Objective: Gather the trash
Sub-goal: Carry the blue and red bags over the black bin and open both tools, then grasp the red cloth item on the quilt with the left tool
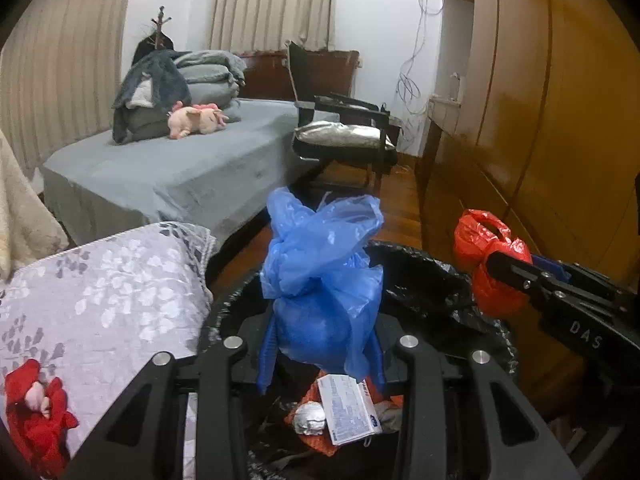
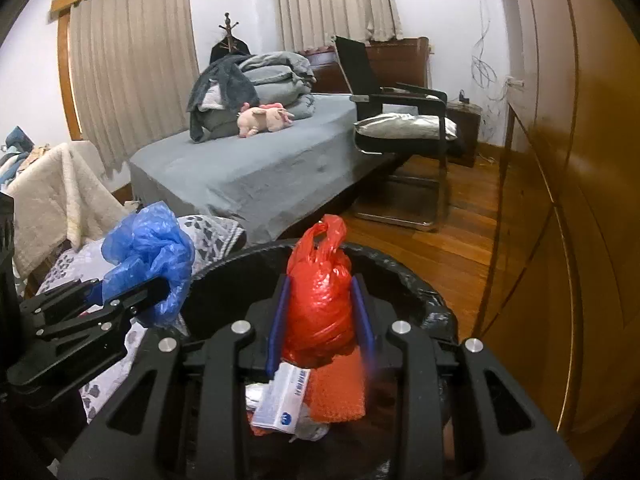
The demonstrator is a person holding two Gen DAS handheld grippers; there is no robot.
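The left gripper [image 1: 320, 344] holds a blue bag [image 1: 320, 264] and the right gripper [image 2: 320, 320] a red bag [image 2: 320, 304], both over the bin [image 2: 400, 268]; next, I think, both must let go.

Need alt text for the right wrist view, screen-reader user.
The right tongs grip a knotted red plastic bag above a black-lined trash bin already holding a paper packet. At left, the left tongs hold a blue bag; a grey bed lies behind.
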